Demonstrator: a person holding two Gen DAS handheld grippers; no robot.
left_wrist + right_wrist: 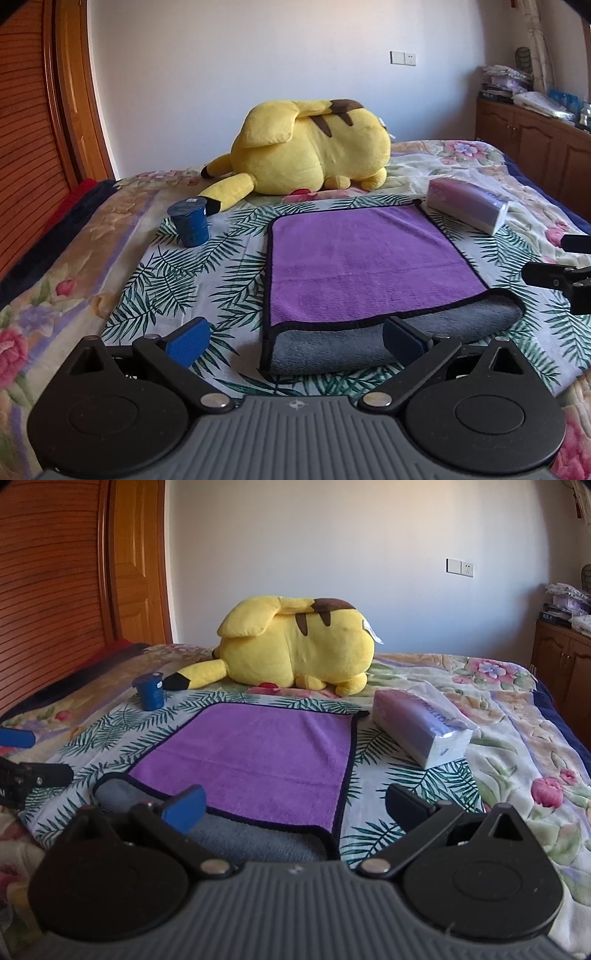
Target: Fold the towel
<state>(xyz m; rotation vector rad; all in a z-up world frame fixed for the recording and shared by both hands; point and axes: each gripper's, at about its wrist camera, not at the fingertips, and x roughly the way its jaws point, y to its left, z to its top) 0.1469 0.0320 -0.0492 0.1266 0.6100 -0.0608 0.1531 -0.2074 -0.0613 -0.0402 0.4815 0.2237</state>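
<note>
Nearest of all, the left gripper (297, 338) hangs low over the bed (92, 236) with its blue-padded fingers (190, 341) spread wide and nothing between them. Just ahead of it lies the towel (354, 254), purple side up with a dark hem, its near edge rolled back so a grey underside shows right in front of the gripper's right finger. It rests on a palm-leaf printed cloth (173, 280) spread over the flowered bedcover. The right gripper (295, 808) hovers at the towel's other near corner, jaws likewise wide apart and holding nothing; its left finger (186, 806) sits above the grey folded edge, whether touching I cannot tell, and its right finger is out over the leaf cloth. Beyond the left gripper and off to its left stands a dark blue cup (189, 221), close to the towel's far left corner. Ahead and to the right of the right gripper lies a wrapped tissue pack (417, 731), just beside the towel's far right corner. Further back a big yellow plush toy (314, 147) lies on its side against the pale wall.
</note>
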